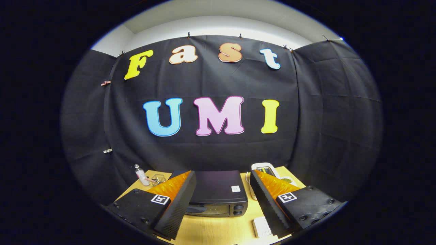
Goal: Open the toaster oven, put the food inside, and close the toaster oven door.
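1. At the far left of the wooden table (218, 229), a small clear bottle (141, 175) is seen standing upright, with a small wire holder (158, 178) just to its right; what the holder contains is too small to be made out.
2. The gripper (221, 207) is held high over the near edge of the table, its two fingers (177, 204) spread wide apart and closed on nothing.
3. The black toaster oven (218, 192) is seen between and beyond the fingers, its door shut; its left front corner is hidden by the left finger.
4. A flat white object (261, 227) lies on the table nearer than the oven, partly covered by the right finger.
5. To the right of the oven a white appliance (265, 168) is largely hidden behind the right finger, and a white dish (287, 179) with something greenish is glimpsed beside it; whether it is the food cannot be told.
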`<state>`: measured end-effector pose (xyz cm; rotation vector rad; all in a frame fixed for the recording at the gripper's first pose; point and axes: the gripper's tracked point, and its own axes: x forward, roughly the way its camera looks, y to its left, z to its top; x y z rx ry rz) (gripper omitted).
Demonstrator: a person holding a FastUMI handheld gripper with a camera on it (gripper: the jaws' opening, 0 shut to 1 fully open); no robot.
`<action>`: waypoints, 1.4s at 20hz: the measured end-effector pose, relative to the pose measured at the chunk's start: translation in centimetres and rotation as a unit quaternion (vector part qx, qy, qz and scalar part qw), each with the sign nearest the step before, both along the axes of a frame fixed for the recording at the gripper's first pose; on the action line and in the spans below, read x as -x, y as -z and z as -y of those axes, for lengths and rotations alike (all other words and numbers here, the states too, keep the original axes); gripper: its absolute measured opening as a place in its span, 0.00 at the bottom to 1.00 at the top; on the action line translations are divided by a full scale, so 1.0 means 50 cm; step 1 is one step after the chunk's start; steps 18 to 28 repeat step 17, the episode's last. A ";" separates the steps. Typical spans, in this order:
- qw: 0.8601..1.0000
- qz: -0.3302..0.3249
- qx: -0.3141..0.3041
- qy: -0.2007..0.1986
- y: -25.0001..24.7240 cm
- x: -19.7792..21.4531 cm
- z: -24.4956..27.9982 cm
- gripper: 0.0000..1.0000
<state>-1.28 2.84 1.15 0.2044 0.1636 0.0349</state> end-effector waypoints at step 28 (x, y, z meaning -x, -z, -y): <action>0.996 0.071 0.039 0.031 -0.043 0.021 0.073 0.98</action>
